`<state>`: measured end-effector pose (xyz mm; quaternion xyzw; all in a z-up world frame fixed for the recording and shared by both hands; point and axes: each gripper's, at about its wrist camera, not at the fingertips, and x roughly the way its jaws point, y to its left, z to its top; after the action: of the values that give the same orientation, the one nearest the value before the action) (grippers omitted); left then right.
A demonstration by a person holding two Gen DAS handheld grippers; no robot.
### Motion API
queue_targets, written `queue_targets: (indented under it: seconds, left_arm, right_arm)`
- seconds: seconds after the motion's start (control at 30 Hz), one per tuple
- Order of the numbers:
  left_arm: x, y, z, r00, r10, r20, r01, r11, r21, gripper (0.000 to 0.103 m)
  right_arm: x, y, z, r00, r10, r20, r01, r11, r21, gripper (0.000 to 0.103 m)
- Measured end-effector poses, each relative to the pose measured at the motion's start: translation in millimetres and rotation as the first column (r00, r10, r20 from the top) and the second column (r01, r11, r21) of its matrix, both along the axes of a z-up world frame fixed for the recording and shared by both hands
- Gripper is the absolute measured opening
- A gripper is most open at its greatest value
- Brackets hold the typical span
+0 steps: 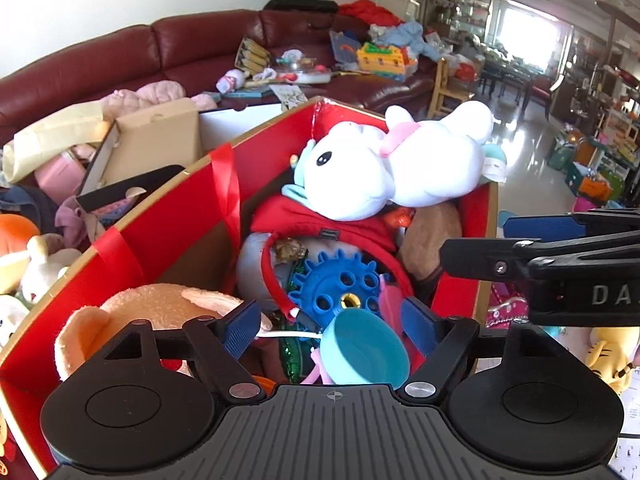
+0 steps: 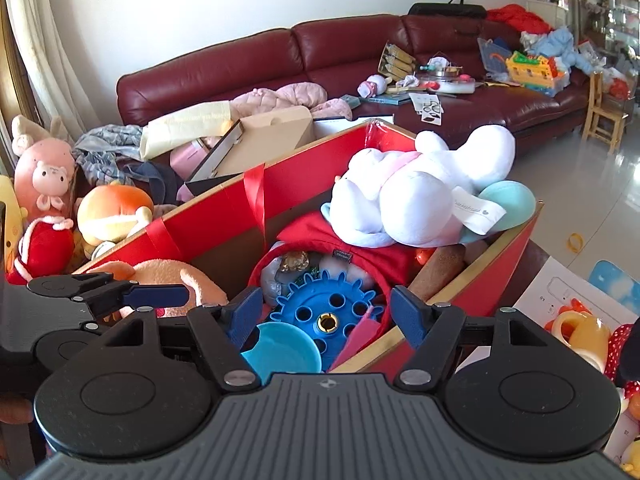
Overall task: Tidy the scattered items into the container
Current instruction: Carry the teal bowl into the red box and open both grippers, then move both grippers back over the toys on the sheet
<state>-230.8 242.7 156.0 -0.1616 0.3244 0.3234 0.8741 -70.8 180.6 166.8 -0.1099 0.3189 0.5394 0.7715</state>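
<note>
1. The red box fills the middle of both wrist views and is heaped with toys
2. A white plush rabbit lies on top of the heap in the upper centre of the frame, its rear end over the box's far right rim
3. Under it sits a red cloth, then a blue gear wheel in the lower centre, with a teal bowl just below it, tipped on its side
4. A peach plush toy lies in the box at the lower left
5. The left hand-held gripper hangs over the box with its jaws spread; the bowl shows between them, but the pads do not press it
6. The right hand-held gripper is also spread wide above the gear wheel and bowl, holding nothing
7. More plush toys lie outside the box at the left of the right wrist view, before a dark red sofa
</note>
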Motion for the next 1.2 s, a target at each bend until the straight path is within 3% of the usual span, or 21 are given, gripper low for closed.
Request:
queue_targets:
  seconds: [0.53, 0.83, 1.03, 1.13, 1.2]
  left_arm:
    - [26, -23, 4, 0.998, -0.063, -0.015, 0.064, 0.997, 0.049, 0.089]
    - [69, -68, 10, 0.978, -0.204, -0.034, 0.206, 0.974, 0.091, 0.089]
    - [109, -121, -4, 0.931, -0.353, -0.096, 0.363, 0.923, 0.124, 0.089]
    - [136, -153, -22, 0.889, -0.434, -0.144, 0.451, 0.884, 0.124, 0.089]
    - [154, -175, -38, 0.849, -0.498, -0.178, 0.519, 0.848, 0.103, 0.089]
  right_arm:
    - [17, -36, -4, 0.994, -0.098, -0.048, 0.099, 0.995, 0.032, 0.08]
    - [50, -96, -13, 0.967, -0.237, -0.096, 0.242, 0.969, 0.048, 0.081]
    - [83, -171, -33, 0.904, -0.403, -0.138, 0.41, 0.912, 0.023, 0.084]
    - [100, -215, -51, 0.849, -0.508, -0.144, 0.509, 0.86, -0.031, 0.084]
    - [110, -247, -64, 0.8, -0.577, -0.164, 0.575, 0.816, -0.067, 0.084]
